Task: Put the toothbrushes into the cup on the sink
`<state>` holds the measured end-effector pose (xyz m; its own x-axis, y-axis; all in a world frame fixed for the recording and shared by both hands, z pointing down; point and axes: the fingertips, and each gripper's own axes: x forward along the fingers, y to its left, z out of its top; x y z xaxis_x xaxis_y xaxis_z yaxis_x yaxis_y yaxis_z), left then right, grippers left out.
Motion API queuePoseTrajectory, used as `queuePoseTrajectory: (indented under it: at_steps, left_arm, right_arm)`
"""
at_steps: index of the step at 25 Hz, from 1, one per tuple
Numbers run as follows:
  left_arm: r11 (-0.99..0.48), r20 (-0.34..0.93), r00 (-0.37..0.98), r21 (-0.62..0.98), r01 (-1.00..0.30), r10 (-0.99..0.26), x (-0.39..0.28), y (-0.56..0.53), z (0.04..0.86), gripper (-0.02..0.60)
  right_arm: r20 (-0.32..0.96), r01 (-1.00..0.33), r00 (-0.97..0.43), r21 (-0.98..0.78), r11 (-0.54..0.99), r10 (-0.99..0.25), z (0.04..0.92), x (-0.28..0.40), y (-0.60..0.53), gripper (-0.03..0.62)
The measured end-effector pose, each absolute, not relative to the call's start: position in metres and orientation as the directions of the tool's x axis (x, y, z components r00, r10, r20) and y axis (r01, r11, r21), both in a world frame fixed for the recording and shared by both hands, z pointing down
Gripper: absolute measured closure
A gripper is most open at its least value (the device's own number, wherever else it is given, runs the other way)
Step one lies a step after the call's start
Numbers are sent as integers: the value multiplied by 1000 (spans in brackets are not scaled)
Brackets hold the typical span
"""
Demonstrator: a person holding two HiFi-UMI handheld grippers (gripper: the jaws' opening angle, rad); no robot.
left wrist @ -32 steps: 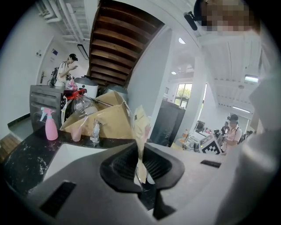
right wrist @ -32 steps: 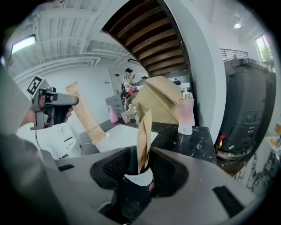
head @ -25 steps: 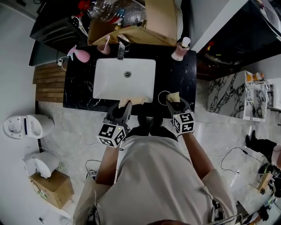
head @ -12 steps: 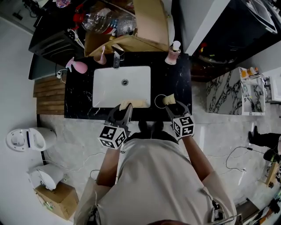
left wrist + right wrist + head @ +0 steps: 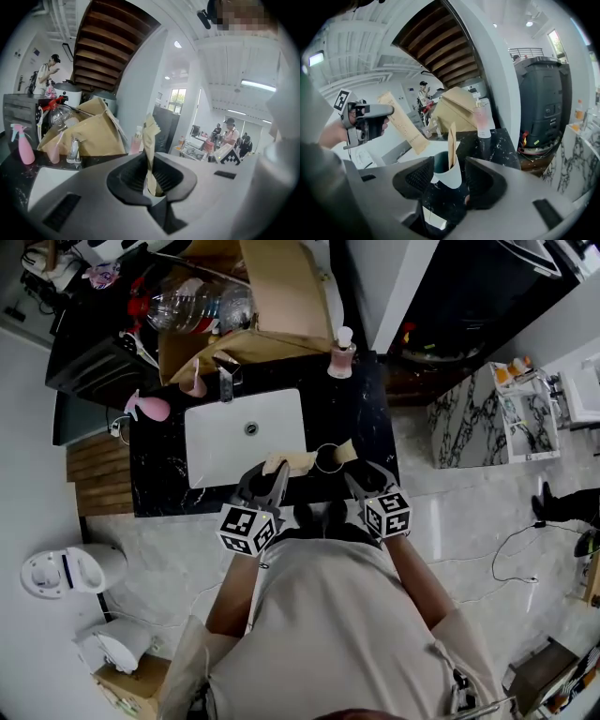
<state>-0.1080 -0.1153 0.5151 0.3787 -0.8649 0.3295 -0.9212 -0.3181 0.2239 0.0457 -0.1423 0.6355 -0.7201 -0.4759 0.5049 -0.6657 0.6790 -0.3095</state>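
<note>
- The left hand-held gripper (image 5: 151, 165) is clenched on a toothbrush in a brown paper sleeve (image 5: 151, 138), which stands upright out of the pinched jaws.
- In the head view the left hand-held gripper (image 5: 272, 472) holds this toothbrush (image 5: 292, 462) above the front edge of the white sink basin (image 5: 234, 437), just left of the cup.
- The right hand-held gripper (image 5: 449, 171) is released, with its jaws spread apart.
- Seen along those jaws, the white cup (image 5: 450, 180) stands between them on the black marbled counter (image 5: 497, 140). Whether the pads touch the cup cannot be told.
- A second paper-sleeved toothbrush (image 5: 452, 140) already stands in the cup, leaning on its rim and poking well above it.
- From above, the cup (image 5: 326, 457) sits at the front of the counter (image 5: 361, 418), just right of the basin, with the right hand-held gripper (image 5: 352, 468) beside it.
- At the back of the basin stands a faucet (image 5: 225, 385), with a pink spray bottle (image 5: 150, 409) to its left.
- A pink pump bottle (image 5: 341, 357) stands at the back right of the counter.
- Behind the counter are an open cardboard box (image 5: 281, 296) and a clear plastic bottle with a red cap (image 5: 197, 307).
</note>
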Motion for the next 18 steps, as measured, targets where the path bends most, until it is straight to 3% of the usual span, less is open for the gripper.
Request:
queuePoseTrajectory:
  at_steps: [18]
  left_arm:
    - [-447,422,463,141,-883,-780,-65,-151,573,546]
  right_arm:
    - [486,-721,-690,-391,572,-537,619,74,-139,370]
